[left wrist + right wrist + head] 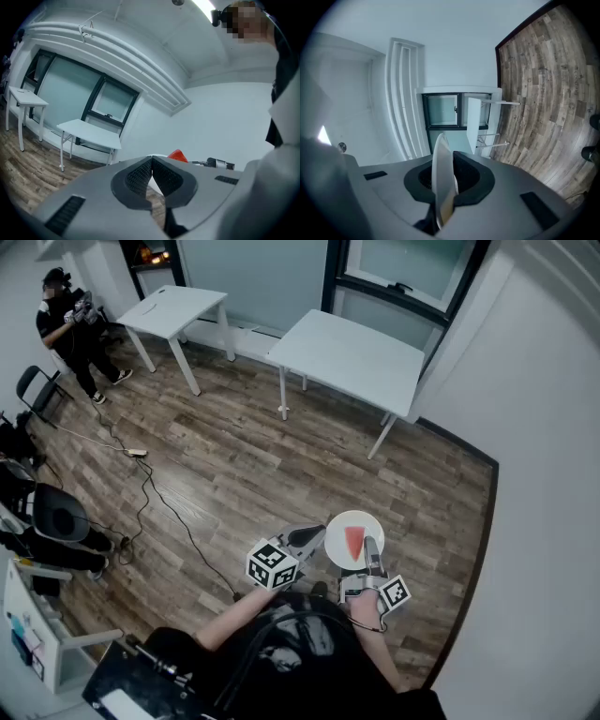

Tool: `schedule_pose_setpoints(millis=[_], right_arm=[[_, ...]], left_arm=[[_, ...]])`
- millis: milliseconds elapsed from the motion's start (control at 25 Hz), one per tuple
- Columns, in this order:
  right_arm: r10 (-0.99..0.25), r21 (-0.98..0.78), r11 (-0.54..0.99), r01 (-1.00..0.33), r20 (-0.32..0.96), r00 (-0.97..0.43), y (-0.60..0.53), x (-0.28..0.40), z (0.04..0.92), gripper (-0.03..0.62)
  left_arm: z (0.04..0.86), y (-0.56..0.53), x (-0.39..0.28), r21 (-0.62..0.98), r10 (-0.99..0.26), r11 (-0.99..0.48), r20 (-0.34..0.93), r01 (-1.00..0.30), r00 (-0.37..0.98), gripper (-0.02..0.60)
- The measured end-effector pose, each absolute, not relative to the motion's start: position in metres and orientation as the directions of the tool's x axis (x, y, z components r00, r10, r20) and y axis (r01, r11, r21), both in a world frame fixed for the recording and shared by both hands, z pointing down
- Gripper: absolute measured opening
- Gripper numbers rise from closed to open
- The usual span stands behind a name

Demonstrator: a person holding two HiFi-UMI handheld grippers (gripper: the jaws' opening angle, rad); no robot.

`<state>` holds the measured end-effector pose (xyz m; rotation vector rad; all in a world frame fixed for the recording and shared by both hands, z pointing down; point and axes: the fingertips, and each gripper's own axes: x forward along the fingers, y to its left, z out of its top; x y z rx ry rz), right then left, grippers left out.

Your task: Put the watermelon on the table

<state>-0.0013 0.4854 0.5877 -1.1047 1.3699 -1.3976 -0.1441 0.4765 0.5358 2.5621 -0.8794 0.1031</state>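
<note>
A red watermelon slice (353, 542) lies on a white plate (338, 530), carried over the wooden floor in front of me. My right gripper (371, 555) is shut on the plate's near rim. In the right gripper view the plate (442, 174) shows edge-on between the jaws of that gripper (444, 185). My left gripper (313, 538) hovers by the plate's left edge; in its own view the left gripper (151, 162) is shut with nothing held. Past it show the watermelon (178, 155) and a sliver of plate (158, 156). The white table (352, 357) stands well ahead by the window.
A second white table (173, 308) stands at the far left, near a person (70, 329) in dark clothes. Cables (141, 488) trail across the floor, and chairs (56, 512) stand on the left. White walls close in on the right. The table (89, 132) also shows in the left gripper view.
</note>
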Motion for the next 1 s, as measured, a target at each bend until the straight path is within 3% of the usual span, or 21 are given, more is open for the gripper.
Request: schedule_pose_setpoints(millis=[520,1000], right_arm=[[-0.981,-1.0,-0.006,0.018,0.002,-0.192,0.469,-0.029,0.587,0.028],[-0.986,-0.995,-0.081,0.059,0.072,-0.149,0.466,-0.028,0.613,0.028]], left_arm=[[0.54,0.46,-0.174,0.39,-0.545,-0.717,0.202,-0.578,0.813,0.005],[0.577,0.452,-0.18,0.469,-0.502,-0.686,0.248,-0.556,0.828,0.005]])
